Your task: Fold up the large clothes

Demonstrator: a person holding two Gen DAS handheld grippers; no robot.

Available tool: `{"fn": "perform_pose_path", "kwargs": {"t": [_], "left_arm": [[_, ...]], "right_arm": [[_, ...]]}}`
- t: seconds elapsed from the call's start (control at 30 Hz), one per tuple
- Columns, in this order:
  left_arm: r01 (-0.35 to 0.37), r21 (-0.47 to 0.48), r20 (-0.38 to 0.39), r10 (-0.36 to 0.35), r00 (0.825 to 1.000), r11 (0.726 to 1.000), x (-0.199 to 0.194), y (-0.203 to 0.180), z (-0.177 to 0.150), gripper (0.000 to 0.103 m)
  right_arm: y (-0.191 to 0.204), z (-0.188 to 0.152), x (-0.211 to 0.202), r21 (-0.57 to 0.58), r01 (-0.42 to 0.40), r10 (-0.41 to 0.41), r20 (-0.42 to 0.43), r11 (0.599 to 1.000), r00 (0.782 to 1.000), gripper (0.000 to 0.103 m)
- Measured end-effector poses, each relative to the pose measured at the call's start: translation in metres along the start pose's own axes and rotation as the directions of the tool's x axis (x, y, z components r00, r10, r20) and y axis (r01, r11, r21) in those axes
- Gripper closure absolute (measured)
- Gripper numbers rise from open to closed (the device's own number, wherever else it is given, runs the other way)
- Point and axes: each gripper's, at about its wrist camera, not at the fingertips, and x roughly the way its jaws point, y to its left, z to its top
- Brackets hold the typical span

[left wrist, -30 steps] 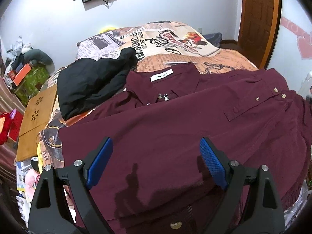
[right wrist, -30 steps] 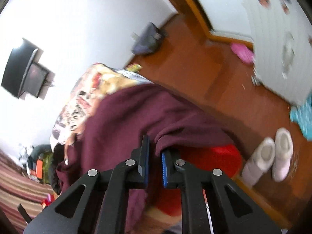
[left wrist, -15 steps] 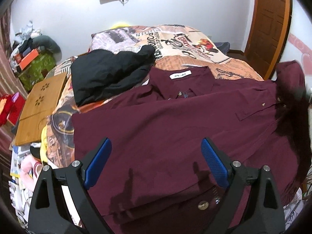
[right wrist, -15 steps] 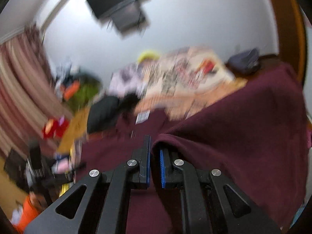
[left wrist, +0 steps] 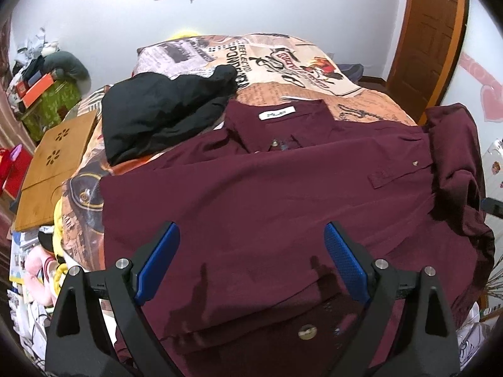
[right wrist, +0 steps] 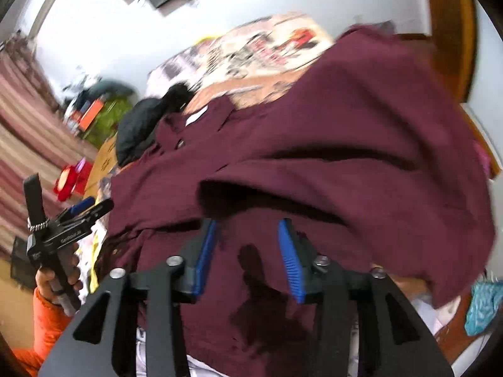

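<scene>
Maroon shirt (left wrist: 283,194) spread face up across the near half of the bed (left wrist: 314,72), collar and white label toward the far side. Left edge lying straight and flat, apparently already folded in (a judgement from the clean line there, nothing more). Right sleeve (left wrist: 452,144) bunched and partly turned over onto the right shoulder, not yet smoothed down.

Left gripper (left wrist: 251,260) hovering over the near hem, fingers wide apart, nothing between them, touching no cloth as far as can be told. Right gripper (right wrist: 246,251) just above the shirt front, jaws having just been opening, fingers now parted with no cloth pinched between the blue pads; a loose flap of maroon fabric (right wrist: 361,144) draped just beyond and above the fingertips, blurred, seemingly released and settling.

Black garment (left wrist: 163,113) heaped on the far left of the bed, touching the shirt's left shoulder, a wooden board (left wrist: 53,163) beside it further left. Person's hand (right wrist: 59,278) in an orange sleeve holding the left gripper's handle, seen at the left of the right wrist view.

Progress: early to middle. Right side fold under way but untidy; flattening that sleeve, then the fold from hem toward collar, left to do.
</scene>
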Motion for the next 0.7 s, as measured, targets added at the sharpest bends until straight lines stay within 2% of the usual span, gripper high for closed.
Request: {"fn": "perform_pose_path", "kwargs": {"t": [0.13,0.23,0.33,0.5,0.6,0.7], "left_arm": [[0.004,0.028,-0.005,-0.004,1.000,1.000,0.003,-0.010,0.003,0.010],[0.005,0.040,-0.014,-0.005,1.000,0.999,0.006,-0.016,0.005,0.010],[0.010,0.041,-0.023,-0.009,1.000,0.999,0.010,-0.019,0.005,0.010],[0.006,0.058,-0.035,-0.004,0.999,0.998,0.015,-0.024,0.005,0.010],[0.002,0.066,-0.040,0.000,0.999,0.998,0.017,-0.026,0.006,0.010],[0.002,0.065,-0.040,0.000,0.999,0.998,0.019,-0.027,0.007,0.010]], "right_arm": [[-0.028,-0.007,-0.012,0.152,0.013,-0.019,0.035,0.988,0.999,0.060],[-0.060,-0.017,-0.013,0.308,0.012,-0.028,0.048,0.951,0.998,0.059],[-0.090,-0.027,-0.008,0.477,-0.026,-0.006,0.066,0.879,0.998,0.059],[-0.127,-0.048,0.005,0.691,-0.116,0.033,0.133,0.714,0.991,0.059],[-0.129,-0.048,0.016,0.713,-0.101,0.034,0.109,0.694,0.994,0.059],[-0.133,-0.056,0.029,0.751,-0.148,0.088,0.119,0.644,0.989,0.059]]}}
